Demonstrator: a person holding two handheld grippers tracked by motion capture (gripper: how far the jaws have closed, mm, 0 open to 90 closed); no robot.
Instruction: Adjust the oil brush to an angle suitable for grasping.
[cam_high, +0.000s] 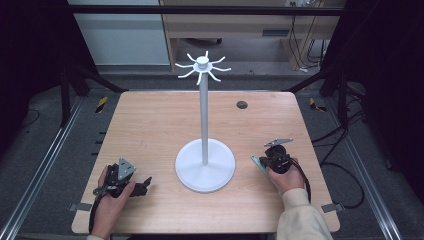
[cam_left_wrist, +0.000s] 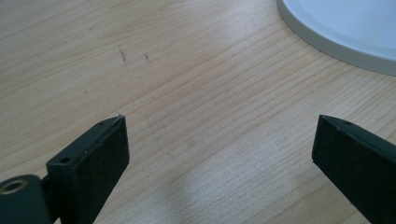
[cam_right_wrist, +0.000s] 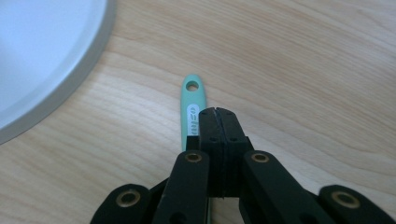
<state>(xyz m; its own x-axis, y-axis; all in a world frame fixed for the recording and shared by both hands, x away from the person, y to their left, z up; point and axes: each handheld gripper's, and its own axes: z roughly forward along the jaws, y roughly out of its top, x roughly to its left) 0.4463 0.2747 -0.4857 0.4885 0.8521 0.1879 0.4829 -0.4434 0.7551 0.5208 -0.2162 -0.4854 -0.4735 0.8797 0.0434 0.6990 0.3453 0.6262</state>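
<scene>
A white stand (cam_high: 204, 125) with a round base (cam_high: 205, 167) and curved hooks (cam_high: 202, 67) at its top rises from the middle of the wooden table (cam_high: 150, 125). A mint-green handle (cam_right_wrist: 192, 105) with a hole at its end lies on the wood and runs under my right gripper (cam_right_wrist: 216, 112), whose jaws are pressed together above it. In the high view the handle (cam_high: 257, 162) sticks out left of that gripper (cam_high: 267, 159), toward the base. My left gripper (cam_left_wrist: 219, 140) stands open over bare wood, near the base rim (cam_left_wrist: 336, 46). It rests at the front left (cam_high: 145, 182).
A small dark round hole (cam_high: 242, 104) sits in the table's far right part. Metal rails (cam_high: 45, 165) run along both sides of the table. Cables (cam_high: 345, 170) lie on the floor to the right.
</scene>
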